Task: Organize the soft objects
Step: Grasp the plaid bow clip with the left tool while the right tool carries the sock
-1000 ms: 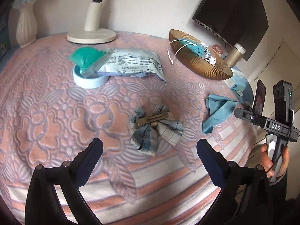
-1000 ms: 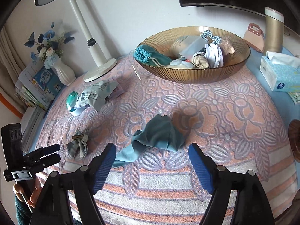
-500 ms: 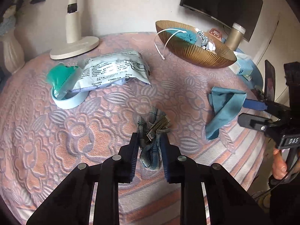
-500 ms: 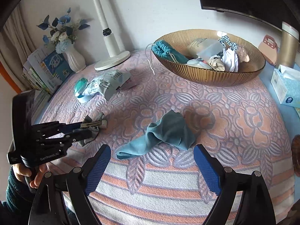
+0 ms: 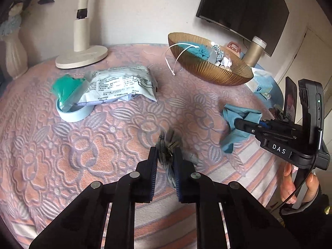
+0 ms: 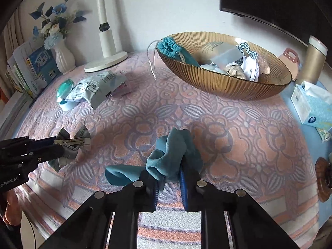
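Observation:
My left gripper [image 5: 166, 155] is shut on a grey plaid hair bow [image 5: 169, 143] and holds it just above the pink patterned cloth; it also shows in the right wrist view [image 6: 71, 140]. My right gripper [image 6: 170, 176] is shut on a teal cloth [image 6: 172, 153], bunched between its fingers, its tail trailing left on the table. The teal cloth also shows in the left wrist view [image 5: 236, 116]. A gold ribbed bowl [image 6: 226, 87] with several soft items stands at the back.
A printed plastic pack [image 5: 122, 85] lies on a pale blue tape roll [image 5: 72, 114] with a green pouch at back left. A white lamp base [image 5: 82, 57], a vase [image 6: 62, 58], a tissue box [image 6: 313, 110] and a gold tumbler [image 6: 313, 60] stand around the table.
My right gripper has gone from open to shut on the teal cloth and lifted its bunched end. My left gripper, shut on the bow, has raised it slightly.

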`<state>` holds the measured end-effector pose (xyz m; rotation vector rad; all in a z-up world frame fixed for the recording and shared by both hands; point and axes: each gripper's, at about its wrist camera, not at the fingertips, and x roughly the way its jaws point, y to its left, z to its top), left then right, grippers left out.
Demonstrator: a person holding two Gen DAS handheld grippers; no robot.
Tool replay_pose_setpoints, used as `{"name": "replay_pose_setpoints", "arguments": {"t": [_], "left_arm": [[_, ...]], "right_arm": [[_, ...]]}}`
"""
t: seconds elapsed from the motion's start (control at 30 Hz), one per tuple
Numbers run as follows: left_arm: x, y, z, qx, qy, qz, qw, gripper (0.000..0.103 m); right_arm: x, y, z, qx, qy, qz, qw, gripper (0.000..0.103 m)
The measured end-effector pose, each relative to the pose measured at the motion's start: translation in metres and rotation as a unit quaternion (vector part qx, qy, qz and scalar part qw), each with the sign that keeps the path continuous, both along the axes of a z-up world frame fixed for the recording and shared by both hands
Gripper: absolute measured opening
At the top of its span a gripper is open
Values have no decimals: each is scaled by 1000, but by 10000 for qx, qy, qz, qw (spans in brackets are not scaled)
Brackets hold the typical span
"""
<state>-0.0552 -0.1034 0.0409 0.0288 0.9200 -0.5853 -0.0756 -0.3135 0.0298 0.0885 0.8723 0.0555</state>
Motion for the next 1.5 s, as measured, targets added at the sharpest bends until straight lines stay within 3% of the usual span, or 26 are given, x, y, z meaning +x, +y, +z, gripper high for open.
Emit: {"name": "replay_pose_setpoints", "arguments": {"t": [0.17, 0.3, 0.37, 0.5, 0.57, 0.6, 0.7, 0.77, 0.8, 0.83, 1.07, 1.17, 1.3, 1.43, 1.5], "left_arm": [[0, -2, 32, -253, -202, -29, 9995, 12], [1, -16, 56, -154, -504, -220, 9984, 13], [5, -20, 54, -7, -544, -166, 9984, 13], [9, -18, 30, 12, -171, -69, 9998, 13], [7, -16, 16, 160, -80, 38, 9998, 22], [5, -16, 9, 292, -50, 98, 9995, 32], [0, -10, -10, 487, 222, 117, 9985, 36], [-2, -5, -17, 470, 343, 82, 9983, 54], [-4, -4, -17, 421, 292, 37, 9987, 77], [-5, -3, -16, 384, 314, -9, 9988, 92], [0, -14, -15, 632, 193, -23, 9978, 92], [3, -16, -20, 697, 220, -9, 9973, 92], [1, -14, -20, 681, 159, -22, 9975, 92], [-1, -8, -19, 603, 169, -30, 9980, 92], [-1, -6, -19, 540, 209, -36, 9983, 91]], "right_arm": [[-10, -12, 26, 50, -333, -170, 9993, 14], [-15, -15, 44, 66, -580, -179, 9981, 14], [-19, -17, 45, 66, -610, -159, 9980, 14], [-21, -28, 33, 262, -468, -169, 9984, 14], [-21, -33, 26, 371, -373, -162, 9985, 14], [-22, -35, 22, 389, -347, -166, 9985, 14], [-23, -40, 15, 472, -283, -153, 9984, 14], [-24, -41, 11, 515, -259, -141, 9982, 14], [-23, -41, 9, 529, -243, -147, 9982, 14], [-23, -42, 7, 549, -218, -154, 9981, 14], [-22, -46, -4, 675, -40, -69, 9977, 15], [-23, -46, -7, 684, 68, -18, 9976, 26], [-31, -47, -7, 629, 25, -9, 9980, 67], [-41, -48, -3, 532, 13, 114, 9985, 73], [-47, -48, -1, 451, -21, 161, 9989, 82]]}}
